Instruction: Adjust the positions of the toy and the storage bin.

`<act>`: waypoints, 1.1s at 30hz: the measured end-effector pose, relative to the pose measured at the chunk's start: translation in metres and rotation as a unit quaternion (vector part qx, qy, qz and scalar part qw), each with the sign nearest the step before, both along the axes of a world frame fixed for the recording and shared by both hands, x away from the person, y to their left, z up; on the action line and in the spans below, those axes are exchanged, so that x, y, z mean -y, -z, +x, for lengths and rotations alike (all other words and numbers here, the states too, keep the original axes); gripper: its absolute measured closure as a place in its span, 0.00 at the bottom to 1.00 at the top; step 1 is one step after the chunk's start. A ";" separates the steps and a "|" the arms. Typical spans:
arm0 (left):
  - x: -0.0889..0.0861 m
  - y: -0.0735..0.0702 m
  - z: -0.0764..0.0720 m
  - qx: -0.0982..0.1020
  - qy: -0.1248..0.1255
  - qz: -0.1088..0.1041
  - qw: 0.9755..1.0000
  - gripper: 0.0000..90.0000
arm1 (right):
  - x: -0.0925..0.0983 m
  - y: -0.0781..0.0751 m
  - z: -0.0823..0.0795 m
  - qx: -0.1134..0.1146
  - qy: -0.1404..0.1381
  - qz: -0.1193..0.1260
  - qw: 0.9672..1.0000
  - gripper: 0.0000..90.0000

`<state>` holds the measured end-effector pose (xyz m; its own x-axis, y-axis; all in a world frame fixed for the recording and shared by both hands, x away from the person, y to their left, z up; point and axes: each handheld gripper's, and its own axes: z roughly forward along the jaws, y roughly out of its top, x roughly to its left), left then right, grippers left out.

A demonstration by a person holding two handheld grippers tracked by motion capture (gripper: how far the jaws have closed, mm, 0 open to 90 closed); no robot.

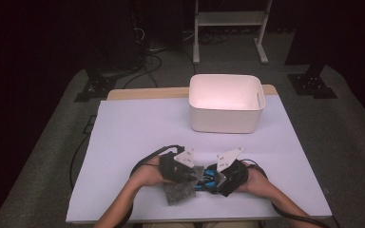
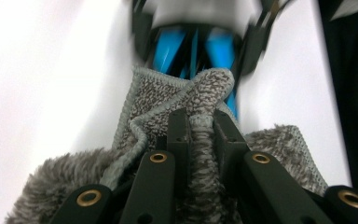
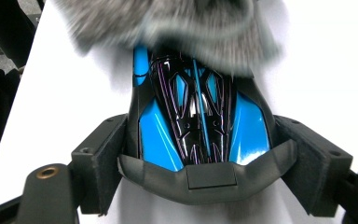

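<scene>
The right gripper clamped the blue toy car by its sides, steadying it low over the white table; the left gripper pinched a grey cloth against the car's far end — evidently for wiping.

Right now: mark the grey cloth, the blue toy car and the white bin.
grey cloth [image 2: 200,93], left gripper view, folded corner above the jaws.
blue toy car [image 3: 156,135], right gripper view, blue panel on its body.
white bin [image 1: 223,118], high view, near wall.
</scene>
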<state>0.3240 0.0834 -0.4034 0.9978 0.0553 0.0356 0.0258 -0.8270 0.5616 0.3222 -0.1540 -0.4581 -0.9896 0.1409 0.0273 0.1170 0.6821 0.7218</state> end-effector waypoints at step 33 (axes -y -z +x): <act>-0.087 -0.012 -0.005 -0.018 -0.085 -0.057 0.995 0.50 | -0.001 0.002 0.000 0.004 0.003 -0.010 1.000 0.24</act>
